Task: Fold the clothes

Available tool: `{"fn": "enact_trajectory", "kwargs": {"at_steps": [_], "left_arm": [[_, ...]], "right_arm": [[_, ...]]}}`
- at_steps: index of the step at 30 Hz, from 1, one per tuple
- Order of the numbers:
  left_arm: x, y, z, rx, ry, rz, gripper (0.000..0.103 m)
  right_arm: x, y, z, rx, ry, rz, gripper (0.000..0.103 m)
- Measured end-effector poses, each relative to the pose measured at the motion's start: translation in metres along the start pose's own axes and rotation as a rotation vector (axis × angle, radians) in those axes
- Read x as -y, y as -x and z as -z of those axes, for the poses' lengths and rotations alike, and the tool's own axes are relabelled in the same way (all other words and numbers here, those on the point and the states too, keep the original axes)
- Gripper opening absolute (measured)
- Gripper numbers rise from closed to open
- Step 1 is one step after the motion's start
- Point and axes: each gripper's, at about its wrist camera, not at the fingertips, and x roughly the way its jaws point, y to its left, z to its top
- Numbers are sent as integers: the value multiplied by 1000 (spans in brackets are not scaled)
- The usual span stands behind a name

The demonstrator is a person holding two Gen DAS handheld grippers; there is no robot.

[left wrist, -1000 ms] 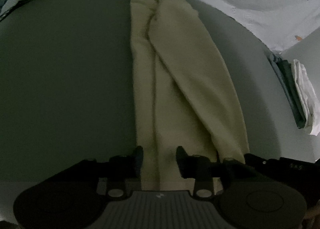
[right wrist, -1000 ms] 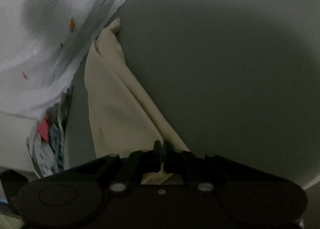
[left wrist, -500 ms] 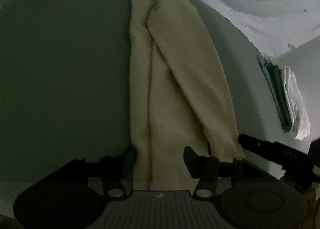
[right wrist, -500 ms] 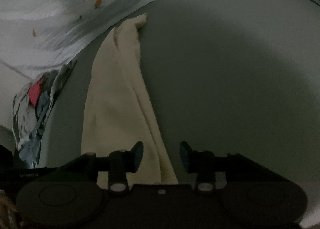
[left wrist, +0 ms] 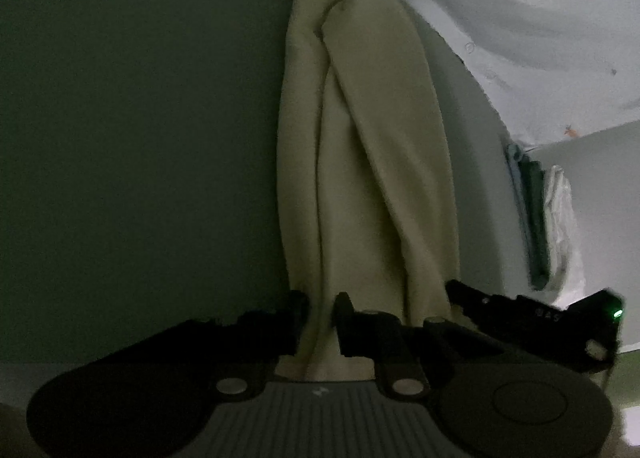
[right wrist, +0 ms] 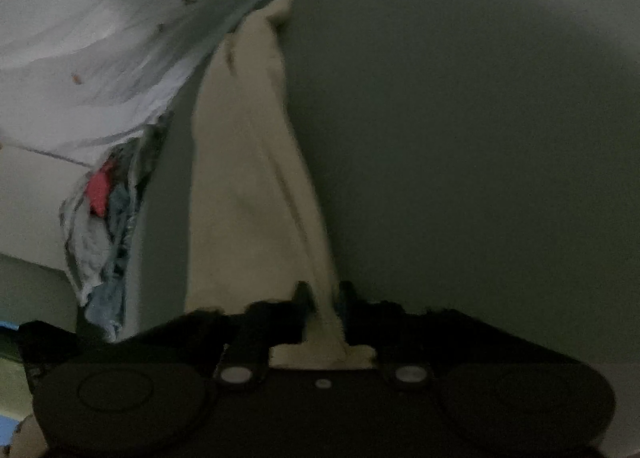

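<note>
Left hand-held gripper (left wrist: 320,312) first: we've got it down at 6 o'clock in the left wrist view, jaws closing, with the near end of the cream garment (left wrist: 360,145) running right between the two fingers. The cloth bunches into a ridge there, and it looks like the pads are already squeezing it, though the picture is dark. Over at 4 o'clock in that same view the right hand-held gripper (left wrist: 456,290) pokes in, its tip against the garment's right edge, a little green light glowing on its body.

From the right wrist view, the right hand-held gripper (right wrist: 324,296) is closing too, and a narrow fold of the cream garment (right wrist: 248,177) sits pinched between its fingers at 6 o'clock.

The garment itself is a long folded strip lying flat on the grey desk (left wrist: 140,137), stretching from our grippers up toward 12 o'clock, with one layer lapped diagonally over the other.

Further out, a pale sheet with small orange carrot prints (left wrist: 540,17) fills the 1 to 2 o'clock corner in the left view. At 3 o'clock there's a stack of folded clothes (left wrist: 536,217) just past the desk edge. In the right view a jumbled pile of clothes (right wrist: 104,225), with a bit of red in it, sits at 9 o'clock, well apart from the garment.
</note>
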Motion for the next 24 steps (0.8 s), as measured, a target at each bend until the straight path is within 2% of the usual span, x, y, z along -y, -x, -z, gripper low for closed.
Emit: {"fn": "enact_trajectory", "kwargs": {"at_steps": [2, 4, 5, 7, 8, 11, 12, 18, 22, 24], "left_arm": [[-6, 1, 1, 3, 31, 33, 25], [-7, 0, 2, 8, 41, 49, 23], [-7, -1, 2, 9, 39, 52, 22], [-8, -2, 1, 7, 38, 47, 12], [-9, -1, 0, 5, 39, 50, 12], [-4, 0, -2, 5, 30, 68, 10], [-1, 4, -3, 9, 27, 89, 10], [15, 38, -8, 16, 35, 250, 10], [34, 70, -1, 28, 12, 369, 10], [38, 85, 0, 48, 16, 426, 10]], "right_arm": [[0, 0, 4, 12, 3, -3, 24], [-5, -2, 6, 19, 23, -11, 34], [-9, -4, 4, 9, 41, -4, 34], [-15, -8, 1, -23, 75, 14, 13], [-17, -9, 0, -32, 78, 21, 8], [-28, -5, 3, -32, 123, 61, 7], [-33, -1, 5, -22, 136, 74, 7], [-51, 42, 14, 44, 105, 10, 7], [-54, 79, 25, 78, 24, -61, 7], [-52, 101, 30, 121, -56, -127, 7]]}}
